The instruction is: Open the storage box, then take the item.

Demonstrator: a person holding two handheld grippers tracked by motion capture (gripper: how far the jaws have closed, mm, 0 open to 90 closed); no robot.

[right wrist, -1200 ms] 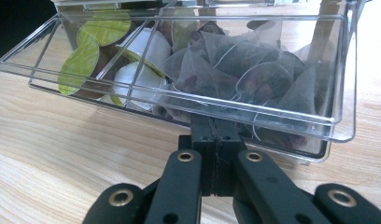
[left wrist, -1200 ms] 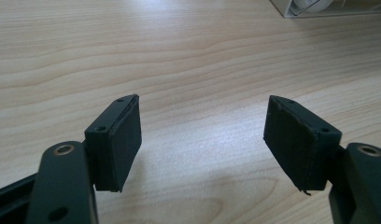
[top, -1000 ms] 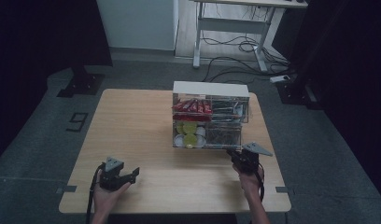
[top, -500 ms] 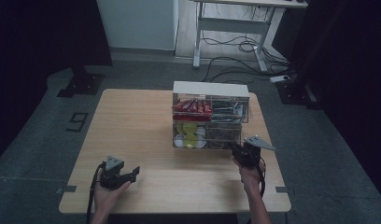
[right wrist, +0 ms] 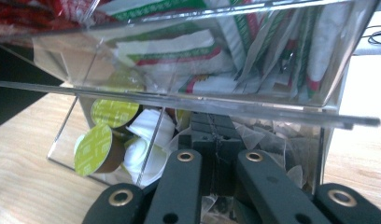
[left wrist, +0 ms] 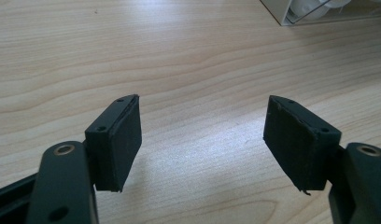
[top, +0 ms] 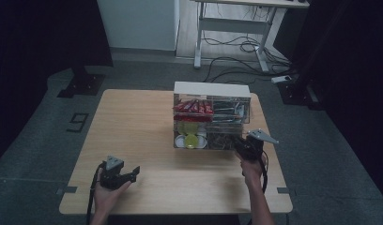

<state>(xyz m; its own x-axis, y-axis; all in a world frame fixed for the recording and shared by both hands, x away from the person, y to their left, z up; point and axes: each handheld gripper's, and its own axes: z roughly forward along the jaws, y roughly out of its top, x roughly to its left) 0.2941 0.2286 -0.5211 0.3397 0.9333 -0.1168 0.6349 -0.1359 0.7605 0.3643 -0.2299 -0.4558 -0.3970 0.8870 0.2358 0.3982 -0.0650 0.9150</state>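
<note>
left gripper [top: 133, 172]: low over table [top: 133, 122], fingers apart | right gripper [top: 240, 146]: at organizer [top: 211, 89], fingers together

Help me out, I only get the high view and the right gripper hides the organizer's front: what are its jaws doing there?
Observer: The right gripper has its jaws shut, with the tips inside the lower bin among clear sachets. I cannot tell if one is pinched.
Operator: What sits beside that bin?
Observer: In the right gripper view, green-lidded capsules and white cups lie in the compartment to its left.
Operator: And the left gripper?
Observer: The left gripper has its jaws wide open over the table, with nothing between them.
</note>
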